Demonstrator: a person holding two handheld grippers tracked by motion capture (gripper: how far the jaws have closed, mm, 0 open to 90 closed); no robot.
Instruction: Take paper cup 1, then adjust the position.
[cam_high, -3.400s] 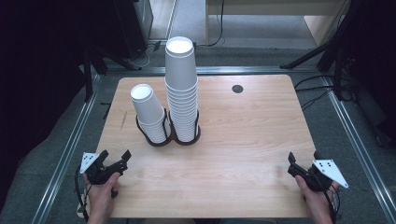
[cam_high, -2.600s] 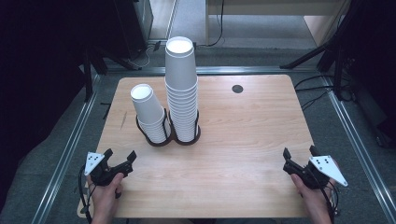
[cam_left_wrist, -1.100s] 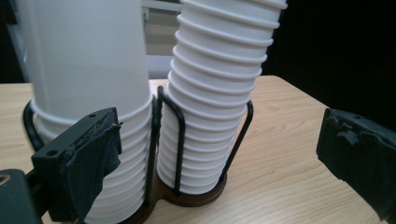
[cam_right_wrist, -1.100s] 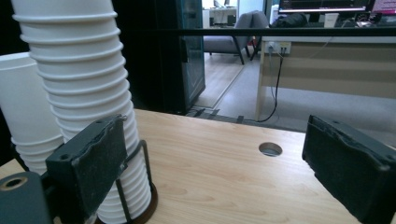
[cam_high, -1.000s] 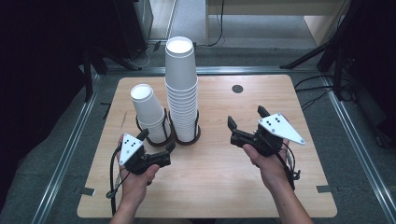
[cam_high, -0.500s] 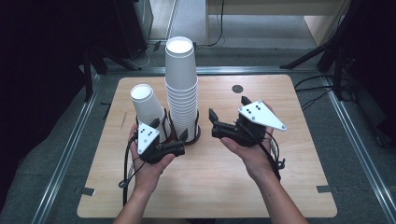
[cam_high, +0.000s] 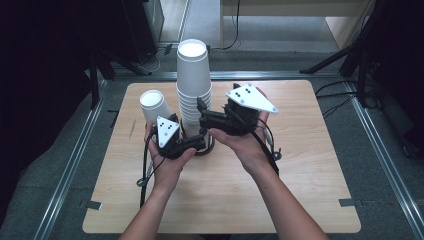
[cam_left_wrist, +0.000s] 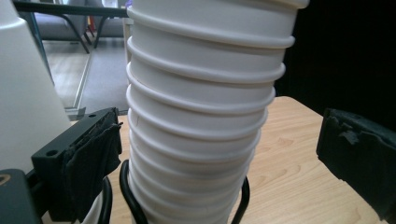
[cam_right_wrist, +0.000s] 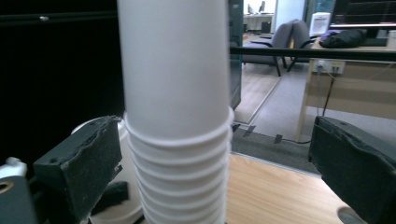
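Two stacks of white paper cups: tall stack (cam_high: 194, 85), short stack (cam_high: 156, 107) | two black wire holders, one (cam_left_wrist: 182, 205) under each stack | two handheld grippers: left gripper (cam_high: 196, 144), right gripper (cam_high: 201, 115) | one wooden table (cam_high: 300, 165)

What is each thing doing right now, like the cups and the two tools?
Tall cup stack: upright, upside-down cups nested, base inside a black ring holder.
Short cup stack: upright beside the tall one, untouched.
Left tool: open, pads either side of the tall stack's lower rims, not pressing.
Right tool: open, its jaws have just been opening; stack between them, gaps on both sides.
Table: wooden, bare in front.
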